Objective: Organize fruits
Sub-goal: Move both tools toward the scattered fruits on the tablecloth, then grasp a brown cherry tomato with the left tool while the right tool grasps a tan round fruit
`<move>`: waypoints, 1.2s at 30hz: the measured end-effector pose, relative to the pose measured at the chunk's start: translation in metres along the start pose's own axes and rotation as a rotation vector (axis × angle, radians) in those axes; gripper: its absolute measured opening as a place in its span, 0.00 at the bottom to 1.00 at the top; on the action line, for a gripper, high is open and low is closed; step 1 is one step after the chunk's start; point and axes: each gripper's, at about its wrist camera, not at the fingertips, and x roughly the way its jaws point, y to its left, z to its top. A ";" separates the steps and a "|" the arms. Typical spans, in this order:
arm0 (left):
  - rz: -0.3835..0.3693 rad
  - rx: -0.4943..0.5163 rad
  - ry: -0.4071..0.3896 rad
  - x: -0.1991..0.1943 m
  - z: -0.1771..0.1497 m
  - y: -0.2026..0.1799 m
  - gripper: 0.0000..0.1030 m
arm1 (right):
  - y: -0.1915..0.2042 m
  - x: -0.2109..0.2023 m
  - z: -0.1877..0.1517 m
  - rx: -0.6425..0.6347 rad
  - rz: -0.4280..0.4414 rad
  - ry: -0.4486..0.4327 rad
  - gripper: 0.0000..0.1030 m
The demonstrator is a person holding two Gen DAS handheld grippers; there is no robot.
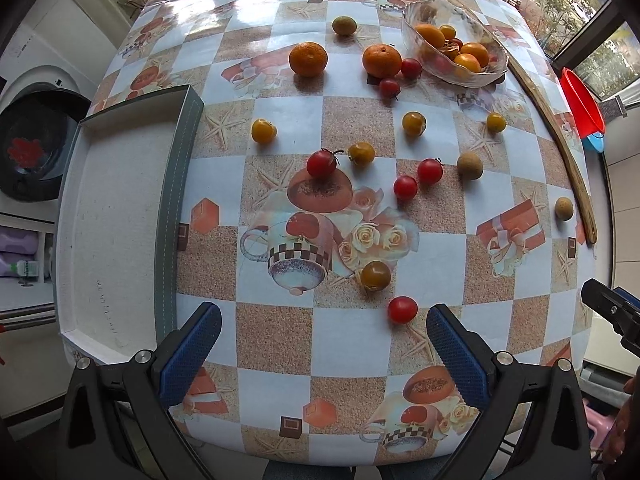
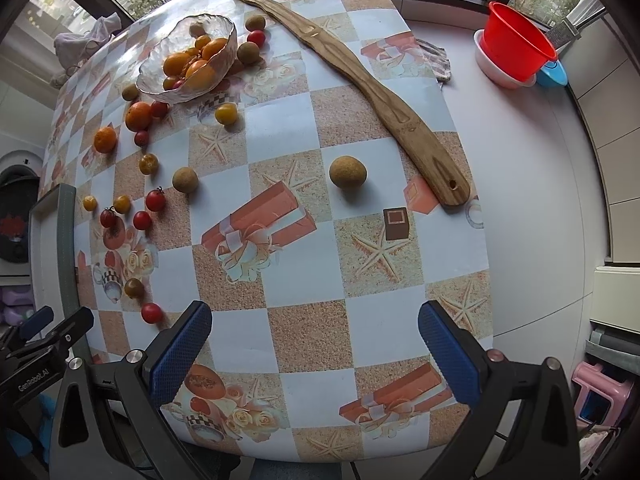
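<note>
Left gripper [image 1: 324, 336] and right gripper [image 2: 316, 336]: jaws spread wide, holding nothing, above the checkered worktop [image 2: 304, 332]. Small red cherry tomato [image 1: 402, 309] lies just ahead of the left jaws. Further out, tomatoes and oranges lie scattered; the clear glass bowl [image 1: 452, 54] holds several.

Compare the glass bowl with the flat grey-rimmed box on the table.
The glass bowl is clear, rounded and already holds oranges and small tomatoes; the box is opaque, rectangular, white inside, with no fruit in its visible part. The bowl sits at the far side, the box at the left edge. Both are open-topped and rest on the patterned tablecloth.
</note>
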 end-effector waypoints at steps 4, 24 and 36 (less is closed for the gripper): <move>0.007 0.000 0.014 0.013 -0.001 0.005 1.00 | 0.000 0.007 -0.002 0.011 0.007 0.012 1.00; 0.021 0.023 -0.012 0.069 0.015 -0.025 1.00 | -0.026 0.037 0.033 0.065 -0.018 -0.047 1.00; 0.017 0.005 -0.007 0.109 0.024 -0.029 0.85 | -0.017 0.067 0.069 -0.010 -0.039 -0.073 0.94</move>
